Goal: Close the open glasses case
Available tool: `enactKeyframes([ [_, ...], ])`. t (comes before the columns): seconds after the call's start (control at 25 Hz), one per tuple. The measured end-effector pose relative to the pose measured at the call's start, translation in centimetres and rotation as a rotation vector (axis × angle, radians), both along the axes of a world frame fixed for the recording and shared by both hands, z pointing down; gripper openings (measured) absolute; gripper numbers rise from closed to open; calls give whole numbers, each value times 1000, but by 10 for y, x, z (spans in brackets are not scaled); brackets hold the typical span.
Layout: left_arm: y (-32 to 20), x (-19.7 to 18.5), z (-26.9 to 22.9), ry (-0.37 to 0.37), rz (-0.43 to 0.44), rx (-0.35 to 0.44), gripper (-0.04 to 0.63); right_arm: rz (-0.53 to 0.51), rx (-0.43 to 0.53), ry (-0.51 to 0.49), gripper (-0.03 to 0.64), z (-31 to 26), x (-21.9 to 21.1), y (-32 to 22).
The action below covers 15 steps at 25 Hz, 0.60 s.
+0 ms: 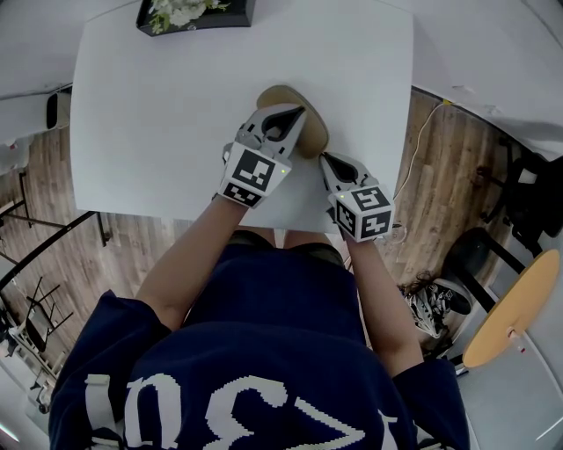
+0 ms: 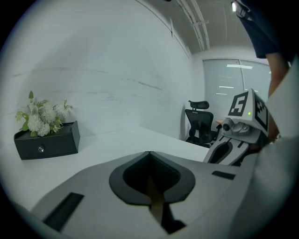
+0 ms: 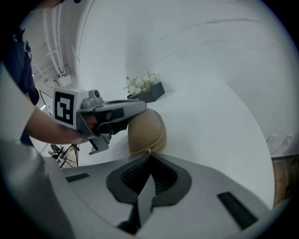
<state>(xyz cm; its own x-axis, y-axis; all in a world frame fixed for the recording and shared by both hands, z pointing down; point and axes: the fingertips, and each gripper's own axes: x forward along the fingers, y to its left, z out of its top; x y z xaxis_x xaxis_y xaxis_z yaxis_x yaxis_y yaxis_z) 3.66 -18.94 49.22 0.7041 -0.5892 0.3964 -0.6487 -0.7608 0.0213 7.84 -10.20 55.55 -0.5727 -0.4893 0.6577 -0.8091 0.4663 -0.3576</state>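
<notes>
Working at the near edge of the table (image 1: 176, 105), with the right gripper (image 3: 150, 156) clenched fully and seemingly nipping the small zip pull (image 3: 149, 150) at its tips. Find the tan glasses case (image 3: 147, 130) just beyond, a little in from that near edge and right of the table's middle, lying flat with both halves together. Hard to tell how far round the zip already runs.

Note the left gripper (image 1: 295, 119) over the case on the side toward the table's left edge, grasping a tan strip of the case between its pads.

Judging the step in hand as drawing the zip shut:
- Keep the left grip firm and still, to stop any sliding across the table.
- Pull low along the seam and follow its curve rather than lifting, to avoid losing the thin pull.
- Ease off at any snag instead of tugging.

Farthest off, at the table's far edge, see a black box of white flowers (image 1: 193, 13), well apart from the work.
</notes>
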Motion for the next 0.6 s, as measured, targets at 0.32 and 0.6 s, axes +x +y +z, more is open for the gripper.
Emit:
enactKeyframes([
  [0.32, 0, 1, 0, -5, 0, 0, 12, -11, -3, 84, 21, 3, 22, -38],
  [0.6, 9, -2, -4, 25, 36, -59, 13, -233, 31, 148, 21, -9, 10, -22],
])
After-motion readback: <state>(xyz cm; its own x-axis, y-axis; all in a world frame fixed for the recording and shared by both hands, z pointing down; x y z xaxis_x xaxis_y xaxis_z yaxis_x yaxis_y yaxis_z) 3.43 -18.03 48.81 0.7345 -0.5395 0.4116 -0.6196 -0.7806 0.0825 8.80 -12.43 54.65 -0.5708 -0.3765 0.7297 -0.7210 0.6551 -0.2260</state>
